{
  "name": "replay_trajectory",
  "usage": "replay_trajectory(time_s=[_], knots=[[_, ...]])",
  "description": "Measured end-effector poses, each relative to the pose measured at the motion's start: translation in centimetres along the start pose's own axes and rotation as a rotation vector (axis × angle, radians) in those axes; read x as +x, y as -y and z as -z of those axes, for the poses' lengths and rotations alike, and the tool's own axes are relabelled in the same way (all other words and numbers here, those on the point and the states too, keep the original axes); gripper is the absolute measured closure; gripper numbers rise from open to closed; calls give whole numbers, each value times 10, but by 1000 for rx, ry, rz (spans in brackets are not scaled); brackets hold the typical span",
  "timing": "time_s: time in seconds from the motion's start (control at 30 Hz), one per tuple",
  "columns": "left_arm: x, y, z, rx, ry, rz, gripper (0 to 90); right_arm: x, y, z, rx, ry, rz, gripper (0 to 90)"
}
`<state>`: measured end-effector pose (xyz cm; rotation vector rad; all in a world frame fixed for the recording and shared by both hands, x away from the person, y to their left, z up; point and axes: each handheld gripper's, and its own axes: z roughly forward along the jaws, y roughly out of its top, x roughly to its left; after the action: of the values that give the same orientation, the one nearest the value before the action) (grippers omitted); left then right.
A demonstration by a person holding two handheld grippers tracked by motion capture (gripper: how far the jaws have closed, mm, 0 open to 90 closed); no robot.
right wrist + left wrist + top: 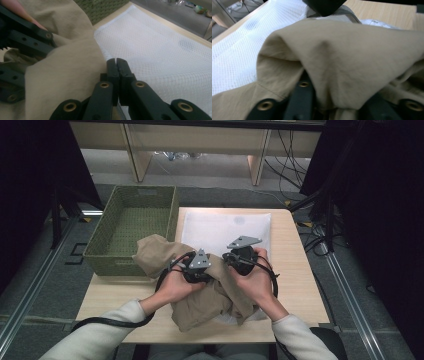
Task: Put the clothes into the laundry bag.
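Note:
A crumpled tan cloth (pixel 210 300) lies on the wooden table (pixel 295 285), partly over a white mesh bag (pixel 225 227). Both hands rest on it. My left gripper (pixel 198 266) sits in the cloth's middle. In the left gripper view its black fingers (pixel 299 100) stand apart, and a fold of tan cloth (pixel 342 57) drapes over and between them, hiding the tips. My right gripper (pixel 242 255) is just right of it. In the right gripper view its jaws (pixel 116 62) are pressed together at the cloth's edge (pixel 67 70), above the mesh bag (pixel 162 55).
A green woven basket (pixel 100 255) stands on the table's left, its near corner touching the cloth. A cable runs from the left gripper along the forearm. Floor and table legs lie beyond the far edge.

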<state>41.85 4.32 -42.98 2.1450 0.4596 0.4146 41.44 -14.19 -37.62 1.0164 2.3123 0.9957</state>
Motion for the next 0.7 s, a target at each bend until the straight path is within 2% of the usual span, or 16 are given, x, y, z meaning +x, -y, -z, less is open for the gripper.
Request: replay_trajectory(time_s=[0.03,0.07,0.1,0.13,0.23,0.3,0.33,0.37,0.43,0.47,0.5,0.53,0.57,0.6,0.63,0.7], knots=[[-1,-1,1,-14,17,22,632,-1,1,0,6,1,-20,900],[-2,-1,5,-17,34,28,566,-3,1,0,0,11,-8,900],[-2,-2,10,-27,20,19,512,-4,1,0,1,12,-16,900],[-4,-3,16,-27,51,31,461,-5,1,0,0,14,-12,900],[-8,-5,38,-62,105,48,354,-8,2,0,6,14,-13,900],[-12,-4,52,-90,133,76,315,-8,2,-1,12,15,-18,900],[-14,-3,58,-95,142,68,296,-7,2,-1,15,16,-32,900],[-17,-1,63,-91,151,59,275,-8,2,-1,15,17,-22,900],[-28,6,70,-60,164,43,215,-8,2,-1,14,18,-18,900],[-32,9,71,-38,161,19,199,-6,2,-1,20,18,-46,900],[-38,14,71,-32,169,7,186,-7,2,-1,20,19,-33,900],[-42,18,70,-4,149,-33,164,-7,2,-2,19,19,-34,900],[-46,21,67,25,147,-66,152,-6,2,-2,20,19,-43,900],[-49,25,62,47,140,-86,151,-8,2,-3,18,20,-20,900],[-51,29,57,74,125,-107,151,-8,3,-3,14,24,-20,900],[-54,34,46,115,122,-114,151,-8,3,-3,14,24,-18,900]])
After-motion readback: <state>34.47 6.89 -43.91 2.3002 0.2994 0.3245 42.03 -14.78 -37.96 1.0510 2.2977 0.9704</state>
